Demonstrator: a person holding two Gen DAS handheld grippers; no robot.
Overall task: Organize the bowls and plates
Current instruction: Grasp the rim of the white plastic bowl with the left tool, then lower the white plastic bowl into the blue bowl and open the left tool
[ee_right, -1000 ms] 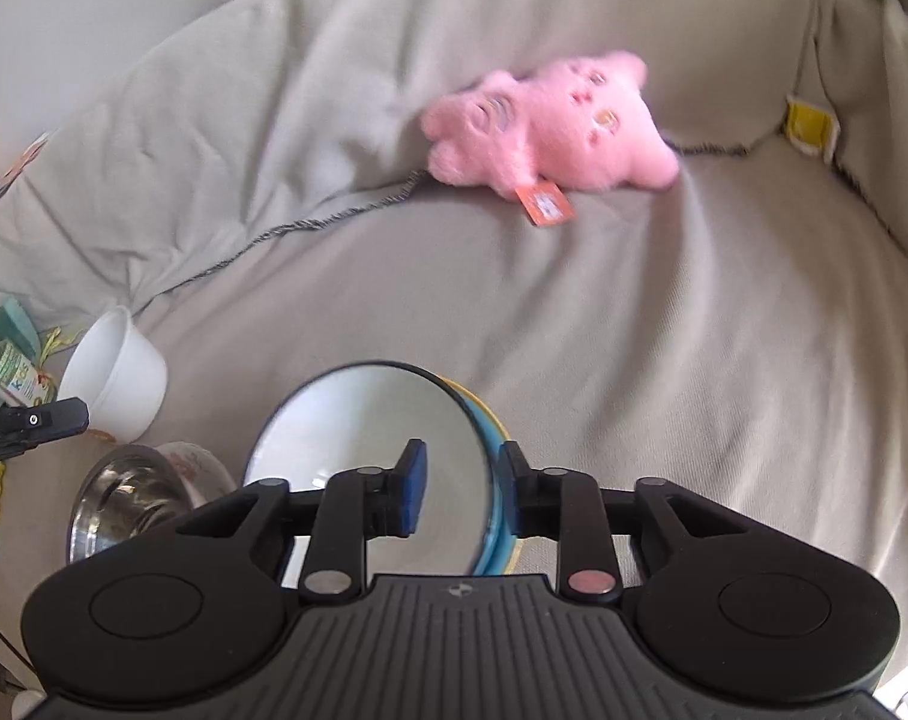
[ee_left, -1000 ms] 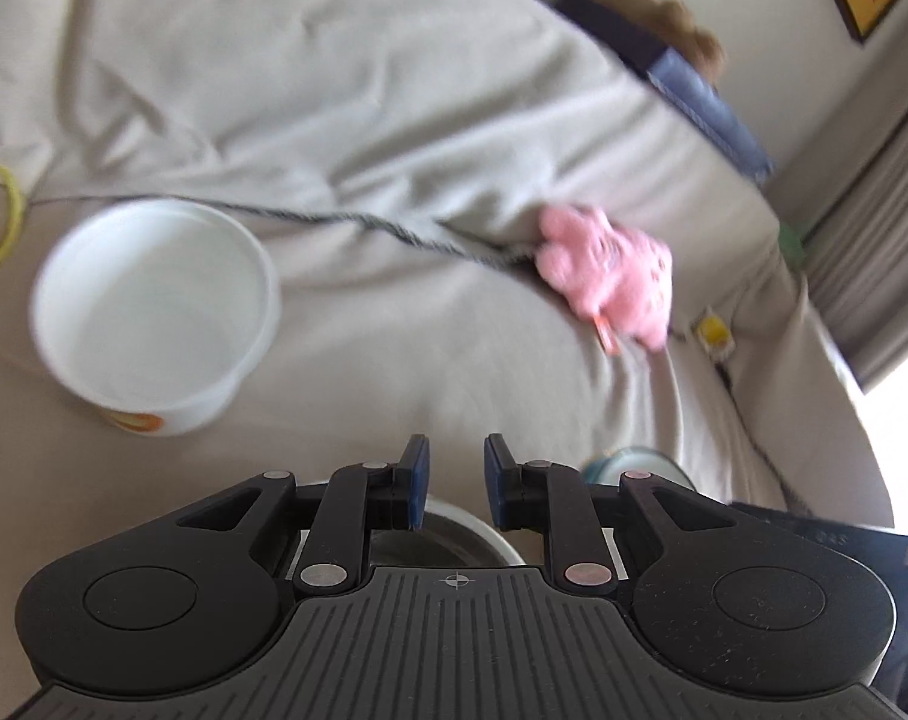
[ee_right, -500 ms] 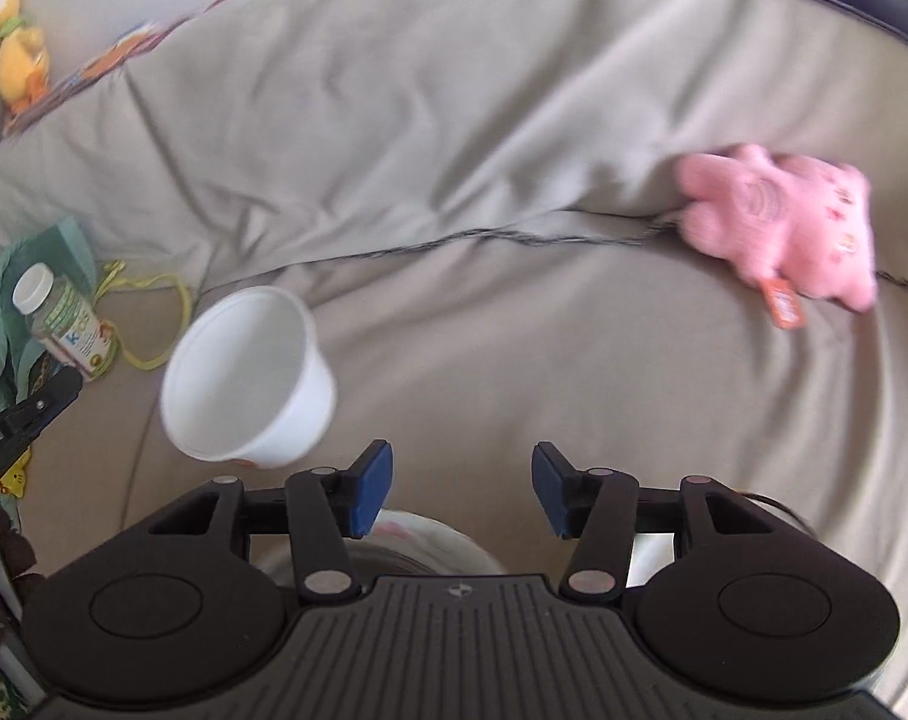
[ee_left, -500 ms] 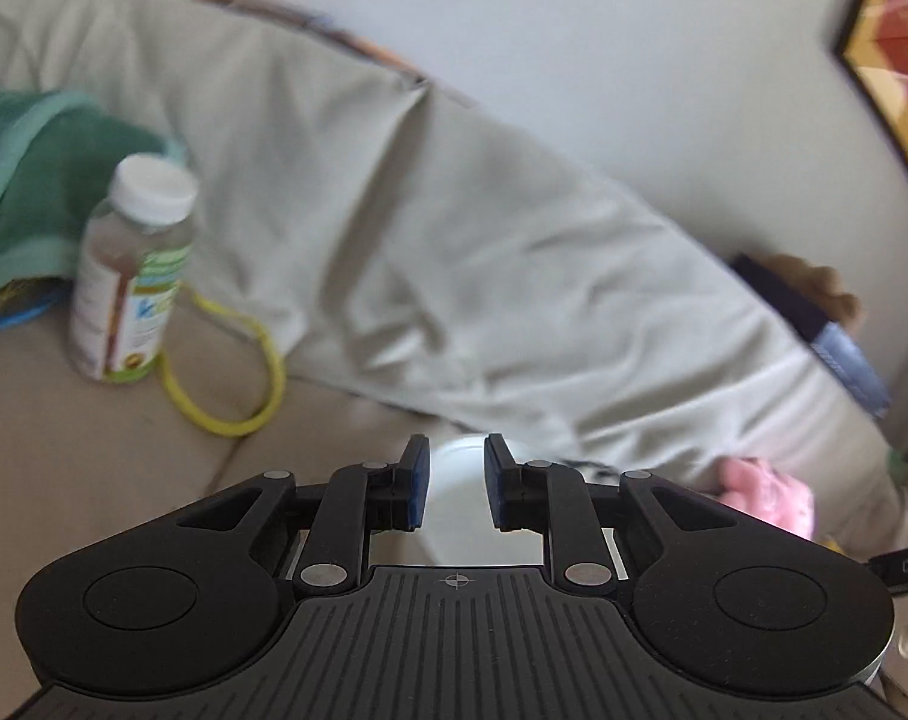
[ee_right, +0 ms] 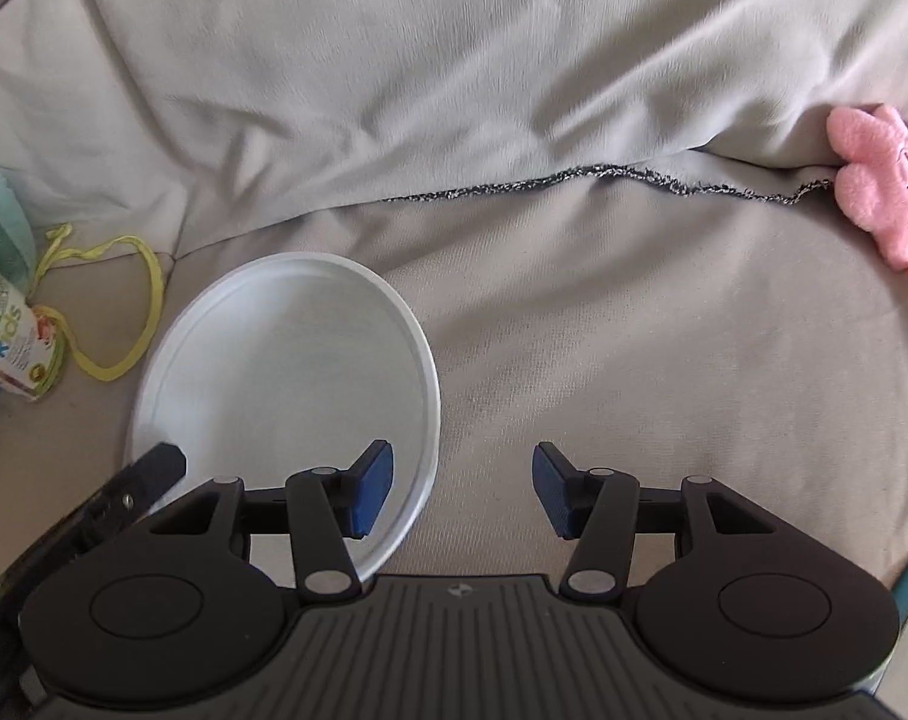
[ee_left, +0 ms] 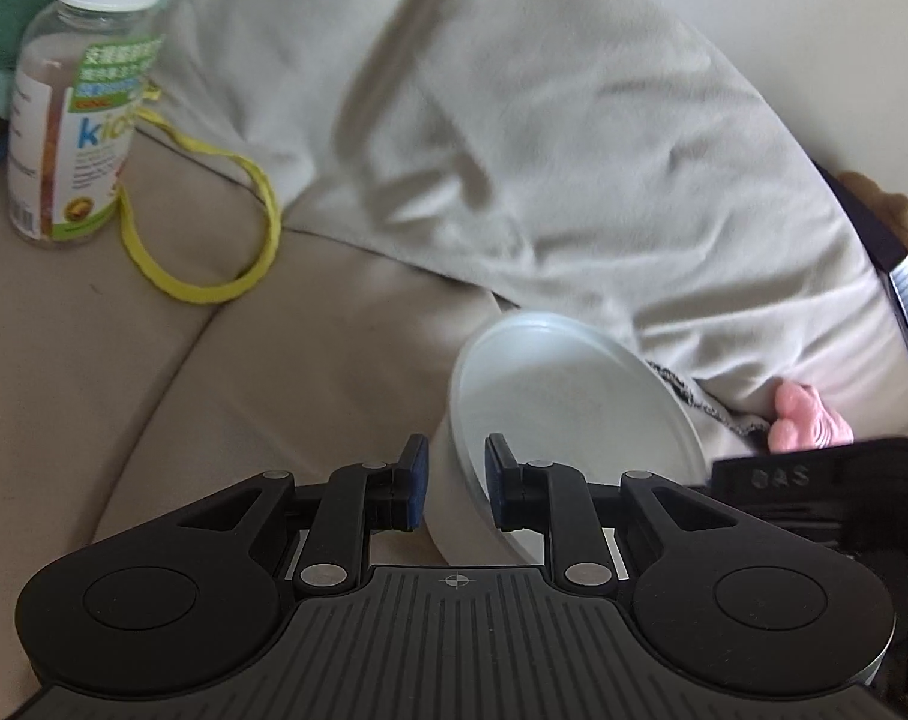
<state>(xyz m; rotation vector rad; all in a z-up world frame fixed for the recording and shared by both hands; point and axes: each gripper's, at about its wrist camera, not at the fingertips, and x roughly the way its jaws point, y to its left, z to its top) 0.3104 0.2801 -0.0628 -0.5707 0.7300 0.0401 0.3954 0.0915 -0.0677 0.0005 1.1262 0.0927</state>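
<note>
A white plastic bowl [ee_left: 574, 414] sits on the beige sofa seat. In the left wrist view my left gripper [ee_left: 455, 483] straddles the bowl's near rim, one finger outside the wall and one inside, with the jaws narrow; whether the pads press the wall is unclear. In the right wrist view the same bowl [ee_right: 285, 372] lies at lower left. My right gripper [ee_right: 460, 489] is open and empty, its left finger over the bowl's right rim, its right finger over bare cushion.
A vitamin bottle [ee_left: 81, 96] and a yellow cord loop [ee_left: 213, 222] lie at the left by the seat cushion gap. A pink plush toy [ee_right: 880, 192] lies at the right. A grey blanket [ee_right: 454, 60] covers the sofa back.
My left gripper swung left and came down onto the white bowl's rim. My right gripper let go of the plate, opened wide and moved left over the white bowl.
</note>
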